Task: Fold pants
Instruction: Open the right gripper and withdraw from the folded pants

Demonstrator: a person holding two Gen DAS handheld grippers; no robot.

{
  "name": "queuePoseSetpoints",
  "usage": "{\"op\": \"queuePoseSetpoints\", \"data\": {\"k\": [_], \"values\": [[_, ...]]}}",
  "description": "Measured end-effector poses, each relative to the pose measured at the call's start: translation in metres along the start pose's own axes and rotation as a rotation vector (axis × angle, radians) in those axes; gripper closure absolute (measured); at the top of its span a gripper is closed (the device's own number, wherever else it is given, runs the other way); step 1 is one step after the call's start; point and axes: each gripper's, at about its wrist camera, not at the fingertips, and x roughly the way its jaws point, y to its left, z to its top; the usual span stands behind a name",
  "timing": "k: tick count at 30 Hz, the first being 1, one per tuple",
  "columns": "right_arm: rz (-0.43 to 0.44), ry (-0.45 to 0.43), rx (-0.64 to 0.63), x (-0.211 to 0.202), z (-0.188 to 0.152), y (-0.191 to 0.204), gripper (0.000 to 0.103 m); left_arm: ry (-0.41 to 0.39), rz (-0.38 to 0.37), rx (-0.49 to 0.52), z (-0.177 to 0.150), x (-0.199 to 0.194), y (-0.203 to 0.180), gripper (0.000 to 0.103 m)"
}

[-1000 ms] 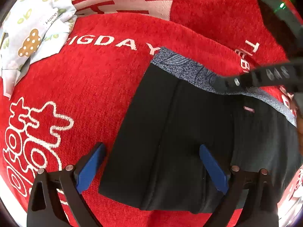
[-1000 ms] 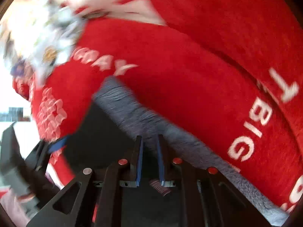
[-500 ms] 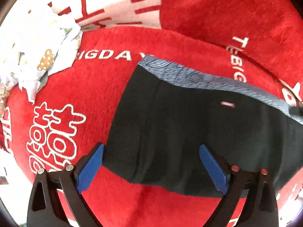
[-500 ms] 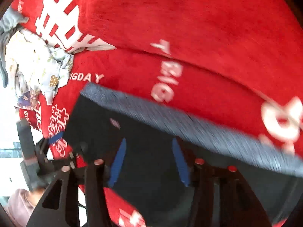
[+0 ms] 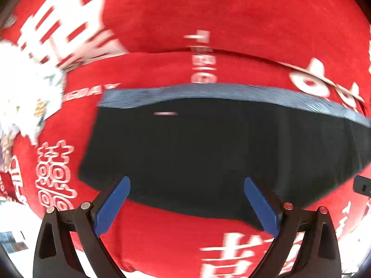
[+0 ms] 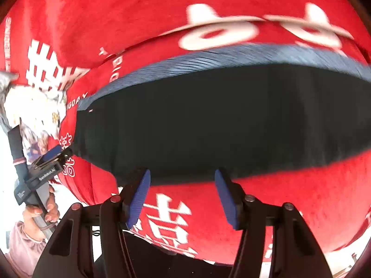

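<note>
- Both of my grippers have let go and pulled back since a second ago: then my right gripper was pinched at the grey waistband, now it hangs spread and empty off the near hem.
- My left gripper is spread wide too, holding nothing, over the hem's near edge.
- The pants lie flat on the red blanket, waistband on the far side, the pile of pale clothes well off beyond the waistband's left end.
- Next fold, I judge (views are blurred): pinch both hem corners evenly, lift low, and lay them square onto the waistband.
</note>
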Motion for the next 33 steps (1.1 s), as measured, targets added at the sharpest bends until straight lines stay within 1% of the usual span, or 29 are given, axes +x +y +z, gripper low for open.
{"op": "queuePoseSetpoints", "data": {"k": [1, 5, 6, 9, 13, 20, 22, 28, 33], "values": [[0.002, -0.006, 0.013, -0.004, -0.004, -0.01, 0.036, 0.006, -0.013, 0.022, 0.001, 0.001, -0.02, 0.004], [0.018, -0.017, 0.068, -0.016, -0.017, -0.051, 0.036, 0.023, -0.036, 0.11, 0.004, 0.004, -0.091, 0.004], [0.021, -0.021, 0.084, -0.021, -0.021, -0.065, 0.036, 0.025, -0.038, 0.122, 0.003, 0.005, -0.101, 0.004], [0.032, -0.035, 0.119, -0.031, -0.026, -0.098, 0.036, 0.033, -0.038, 0.171, 0.003, 0.006, -0.146, 0.004], [0.048, -0.05, 0.16, -0.042, -0.027, -0.135, 0.036, 0.046, -0.023, 0.193, 0.005, 0.008, -0.186, 0.004], [0.062, -0.083, 0.185, -0.068, -0.029, -0.183, 0.036, 0.072, -0.011, 0.209, 0.004, 0.009, -0.242, 0.004], [0.059, -0.098, 0.202, -0.075, -0.029, -0.196, 0.036, 0.079, -0.013, 0.232, 0.005, 0.009, -0.259, 0.004], [0.047, -0.124, 0.264, -0.086, -0.03, -0.227, 0.036, 0.085, -0.022, 0.289, 0.007, 0.011, -0.293, 0.004], [0.054, -0.142, 0.316, -0.09, -0.03, -0.244, 0.036, 0.099, -0.016, 0.313, 0.011, 0.016, -0.309, 0.004]]}}
